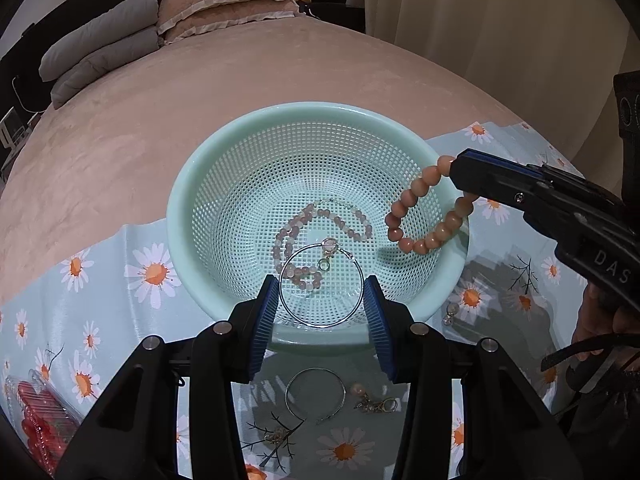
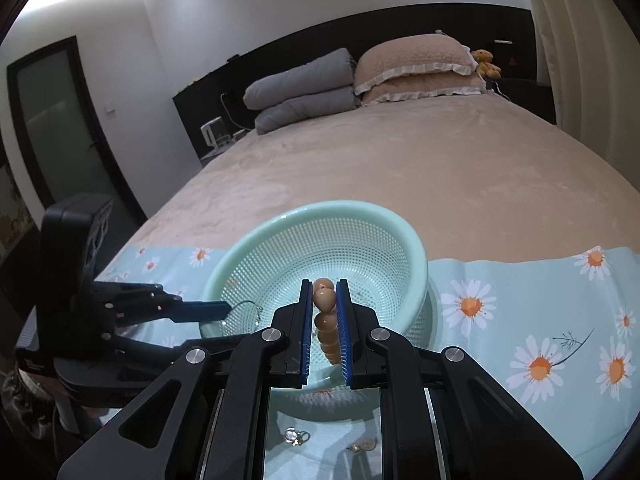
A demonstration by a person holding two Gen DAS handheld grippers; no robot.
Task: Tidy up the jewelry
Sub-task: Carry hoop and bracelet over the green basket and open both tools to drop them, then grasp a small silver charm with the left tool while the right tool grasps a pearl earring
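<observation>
Peach bead bracelet (image 1: 426,208), pinched in my right gripper (image 2: 325,320), hung at the basket's (image 1: 192,184) three o'clock, needing central release; my left gripper (image 1: 322,312) clamped a hoop (image 1: 322,285).

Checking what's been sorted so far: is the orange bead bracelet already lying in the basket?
No: the orange bead bracelet hangs from the shut right gripper above the green basket, not resting on its mesh.

Bed (image 2: 400,168), pink plush cover. At its head edge: two grey folded quilts (image 2: 300,88), stacked; two pink frilled pillows (image 2: 416,68), stacked beside them; small teddy bear (image 2: 485,63) in the head corner. Daisy-print cloth (image 2: 520,312) along the foot edge. Dark glazed door (image 2: 52,120) at the wall.
</observation>
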